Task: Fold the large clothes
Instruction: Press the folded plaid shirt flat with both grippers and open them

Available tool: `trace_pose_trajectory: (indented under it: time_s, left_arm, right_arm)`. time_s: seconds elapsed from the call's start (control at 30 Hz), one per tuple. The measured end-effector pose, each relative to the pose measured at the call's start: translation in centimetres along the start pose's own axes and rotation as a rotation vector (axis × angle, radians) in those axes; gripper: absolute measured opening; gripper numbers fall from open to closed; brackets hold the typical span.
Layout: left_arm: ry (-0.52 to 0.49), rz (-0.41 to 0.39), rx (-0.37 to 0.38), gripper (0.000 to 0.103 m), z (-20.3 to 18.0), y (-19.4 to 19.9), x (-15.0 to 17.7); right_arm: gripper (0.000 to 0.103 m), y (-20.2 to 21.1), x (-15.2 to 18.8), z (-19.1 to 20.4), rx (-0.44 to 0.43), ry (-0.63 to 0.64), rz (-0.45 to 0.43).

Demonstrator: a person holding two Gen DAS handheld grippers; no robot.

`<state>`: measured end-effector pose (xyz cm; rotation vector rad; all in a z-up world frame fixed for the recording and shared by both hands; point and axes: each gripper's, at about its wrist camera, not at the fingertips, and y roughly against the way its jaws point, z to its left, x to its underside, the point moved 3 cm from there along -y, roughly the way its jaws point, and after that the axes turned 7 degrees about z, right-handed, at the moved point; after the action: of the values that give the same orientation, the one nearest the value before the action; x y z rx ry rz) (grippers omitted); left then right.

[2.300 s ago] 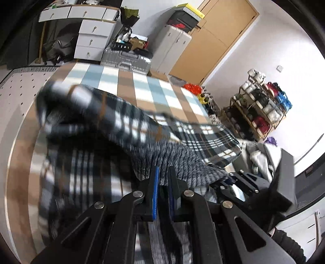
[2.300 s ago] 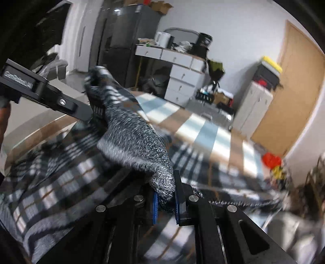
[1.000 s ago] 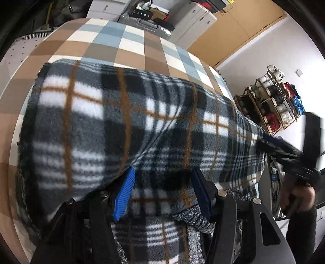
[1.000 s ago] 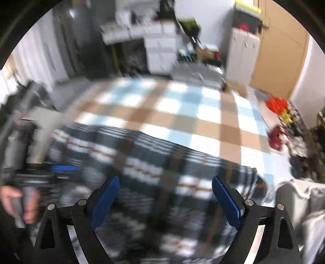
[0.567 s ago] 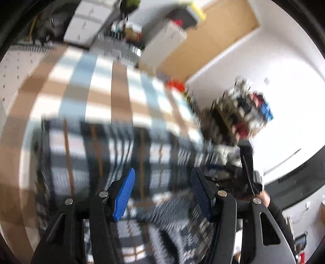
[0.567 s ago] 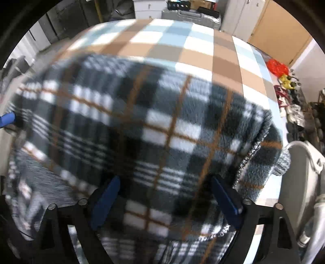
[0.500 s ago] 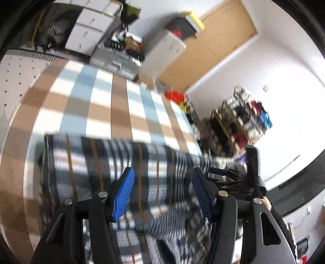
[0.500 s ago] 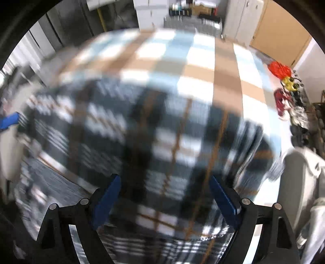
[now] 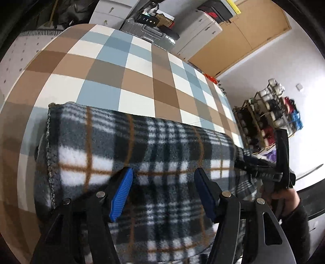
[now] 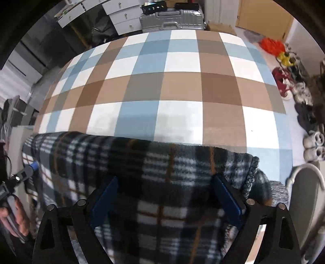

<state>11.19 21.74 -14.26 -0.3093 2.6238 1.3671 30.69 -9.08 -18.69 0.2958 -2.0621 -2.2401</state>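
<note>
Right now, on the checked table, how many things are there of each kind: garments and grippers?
Plaid fleece garment: 1
Grippers over it: 2, the left gripper open, the right gripper with jaws opening wide, pinching no cloth
Total: 3

One plaid fleece garment (image 9: 154,154) is seen on one checked bed cover (image 9: 113,67). Two grippers are counted over the garment: the left gripper (image 9: 162,193) and the right gripper (image 10: 166,201). Beyond the cover, one silver suitcase (image 10: 170,19) and one shoe rack (image 9: 270,119) are seen.
</note>
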Motion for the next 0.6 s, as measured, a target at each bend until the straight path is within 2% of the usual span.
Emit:
trace_pose_trajectory:
  time_s: [0.07,0.13,0.27,0.33,0.37,0.4,0.47,0.53,0.6]
  left_arm:
    - [-0.042,-0.007,-0.036,0.059,-0.6,-0.1,0.2]
    - [-0.053,-0.007,-0.052,0.059,-0.9,-0.2,0.2]
    - [-0.046,-0.037,-0.064,0.059,-1.8,1.2,0.8]
    - [-0.064,-0.058,-0.053,0.059,-1.8,1.7,0.9]
    - [-0.062,-0.052,-0.081,0.059,-1.4,1.5,1.0]
    - [-0.051,-0.04,-0.091,0.059,-0.8,1.1,0.8]
    - [-0.01,-0.026,-0.05,0.059,0.6,0.6,0.9]
    - [-0.008,-0.023,-0.04,0.059,0.7,0.7,0.8]
    - [-0.041,-0.01,-0.07,0.059,0.1,0.6,0.9]
  right_arm:
    - [0.103,-0.3,0.5,2.0,0.125,0.063,0.009]
    - [0.102,0.7,0.1,2.9,0.179,0.054,0.016]
    - [0.101,4.4,0.6,6.2,0.039,0.091,-0.047]
    - [0.102,5.4,1.1,9.2,0.047,0.171,-0.067]
    - [0.102,5.3,1.1,10.0,0.048,0.19,-0.065]
    - [0.102,4.8,1.0,11.0,0.033,0.2,-0.045]
    - [0.1,3.0,0.0,12.1,-0.02,0.174,0.021]
    - [0.101,0.4,-0.8,12.1,-0.013,0.112,0.097]
    - [0.103,-1.4,-1.4,12.1,0.001,0.085,0.124]
